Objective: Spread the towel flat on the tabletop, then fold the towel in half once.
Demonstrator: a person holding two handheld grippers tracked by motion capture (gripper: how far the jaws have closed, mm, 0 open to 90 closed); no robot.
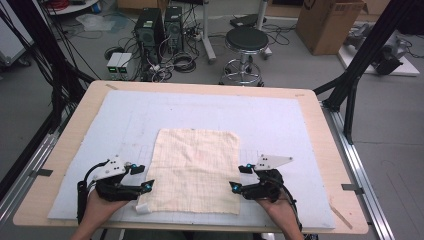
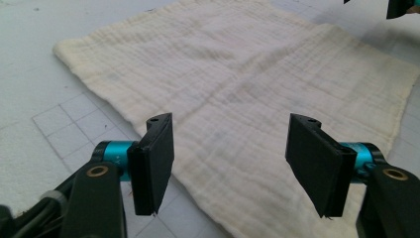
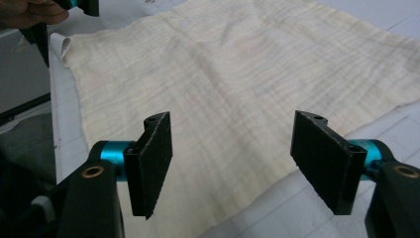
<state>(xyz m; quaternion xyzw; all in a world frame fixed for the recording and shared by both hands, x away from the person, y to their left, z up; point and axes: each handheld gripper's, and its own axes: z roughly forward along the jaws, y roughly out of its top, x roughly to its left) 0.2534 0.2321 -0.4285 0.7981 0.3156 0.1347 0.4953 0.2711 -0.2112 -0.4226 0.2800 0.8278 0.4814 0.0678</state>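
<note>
A: Firstly, item 1: table [image 1: 320, 125], covered by a pale gridded mat [image 1: 270, 115]. Item 2: cream cloth [image 1: 195, 167], laid flat at the mat's near middle, seemingly spread for handling.

B: Item 3, grippers?

A: Left gripper [image 1: 148, 177] and right gripper [image 1: 236, 177] are held at the cloth's near side edges, jaws apart, nothing clasped; corner pickup is judged likely.

B: Anything obscured?

A: The forearms are cut off; a small white tag [image 1: 143, 208] at 1 near corner cannot be read.
</note>
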